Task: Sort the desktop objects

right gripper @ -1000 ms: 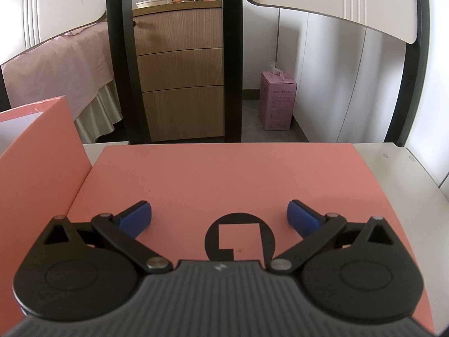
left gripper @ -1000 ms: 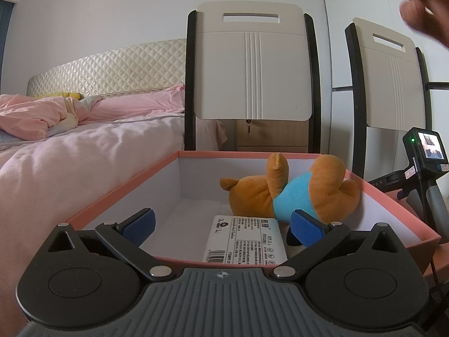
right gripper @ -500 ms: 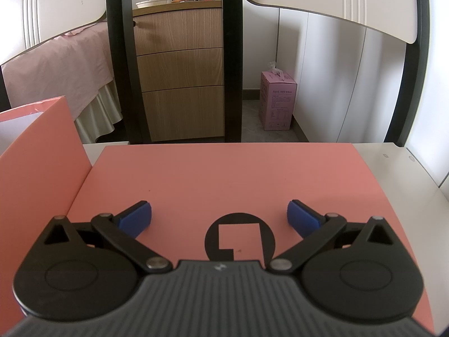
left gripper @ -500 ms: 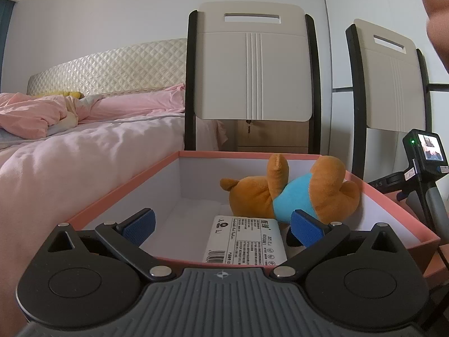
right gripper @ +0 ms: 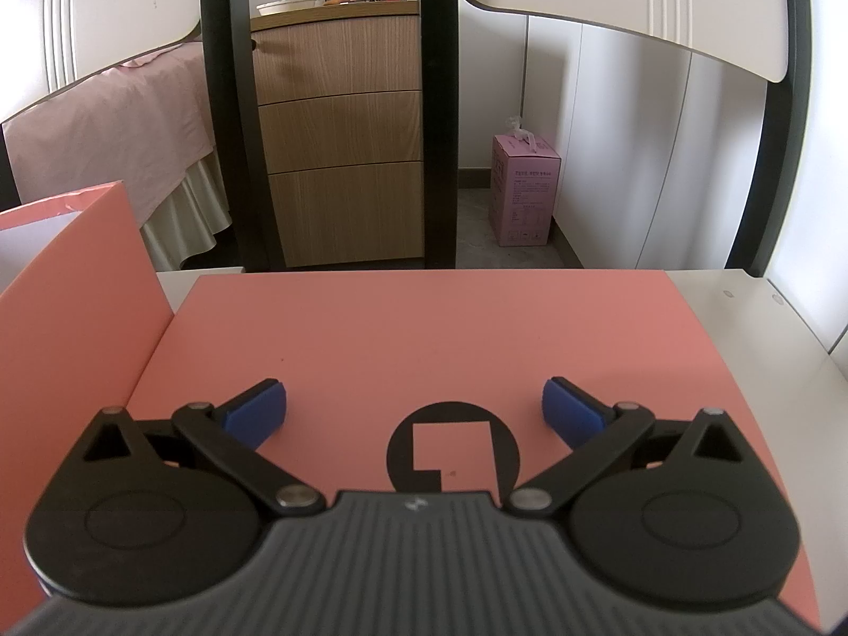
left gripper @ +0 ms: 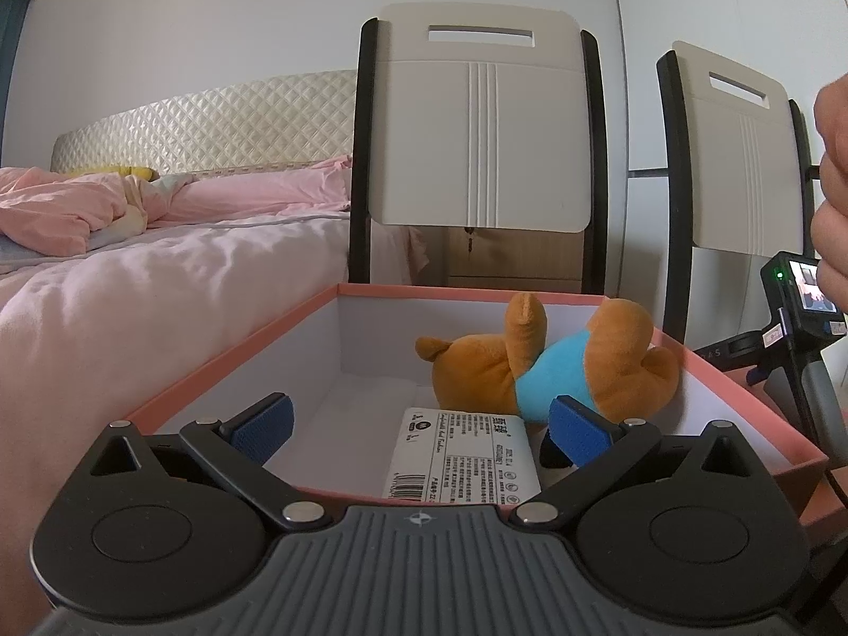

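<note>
An open salmon-pink box [left gripper: 238,352] with white inner walls stands in front of my left gripper [left gripper: 421,424], which is open and empty at its near rim. Inside lie a brown plush dog in a blue shirt [left gripper: 546,363] and a white printed label or packet [left gripper: 466,456]. My right gripper [right gripper: 413,408] is open and empty, low over the flat pink box lid [right gripper: 424,328] with a black round logo [right gripper: 453,448]. The box's outer wall [right gripper: 69,286] stands at the left of the right wrist view.
Two white chairs with black frames [left gripper: 477,132] stand behind the box. A pink bed [left gripper: 159,244] is on the left. A bare hand [left gripper: 832,201] reaches toward the other gripper's camera screen [left gripper: 805,297]. A wooden drawer unit [right gripper: 339,159] and a pink carton [right gripper: 522,191] are beyond the white table [right gripper: 742,307].
The hand at the right of the left wrist view has come down from the top toward the camera screen. Both grippers and the box contents have stayed still.
</note>
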The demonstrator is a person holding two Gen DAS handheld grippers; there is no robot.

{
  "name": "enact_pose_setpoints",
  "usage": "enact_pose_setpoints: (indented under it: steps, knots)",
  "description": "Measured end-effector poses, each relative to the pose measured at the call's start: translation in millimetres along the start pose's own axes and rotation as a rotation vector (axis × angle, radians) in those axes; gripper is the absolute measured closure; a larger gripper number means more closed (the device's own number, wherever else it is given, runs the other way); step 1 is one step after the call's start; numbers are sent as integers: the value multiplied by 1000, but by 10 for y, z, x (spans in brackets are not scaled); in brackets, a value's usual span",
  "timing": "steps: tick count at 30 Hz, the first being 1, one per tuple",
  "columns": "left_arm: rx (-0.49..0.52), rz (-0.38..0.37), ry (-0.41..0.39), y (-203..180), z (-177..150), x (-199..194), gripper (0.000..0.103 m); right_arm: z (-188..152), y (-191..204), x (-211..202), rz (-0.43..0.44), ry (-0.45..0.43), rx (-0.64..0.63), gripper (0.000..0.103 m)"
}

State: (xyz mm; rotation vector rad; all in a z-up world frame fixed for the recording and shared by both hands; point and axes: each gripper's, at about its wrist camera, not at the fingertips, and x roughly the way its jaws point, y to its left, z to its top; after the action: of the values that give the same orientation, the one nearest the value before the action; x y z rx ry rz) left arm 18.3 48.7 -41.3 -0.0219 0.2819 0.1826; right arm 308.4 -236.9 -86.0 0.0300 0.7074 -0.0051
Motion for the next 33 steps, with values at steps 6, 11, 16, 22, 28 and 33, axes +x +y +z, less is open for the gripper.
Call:
enact_pose_setpoints:
  steps: [6, 11, 16, 22, 28, 33]
  knots:
    - [4, 0, 0, -9, 2, 6, 0, 2, -7, -1, 0, 0, 0, 0]
    - [3, 0, -1, -8, 5, -2, 0, 1, -3, -1, 0, 0, 0, 0]
    - [6, -1, -1, -12, 3, -4, 0, 2, -4, -2, 0, 0, 0, 0]
    - [7, -2, -1, -7, 4, -7, 0, 1, 1, -4, 0, 1, 0, 0]
    - [7, -2, -1, -5, 2, -8, 0, 3, -2, -4, -1, 2, 1, 0]
    - [9, -3, -1, -13, 1, -9, 0, 3, -1, -5, -1, 2, 1, 0]
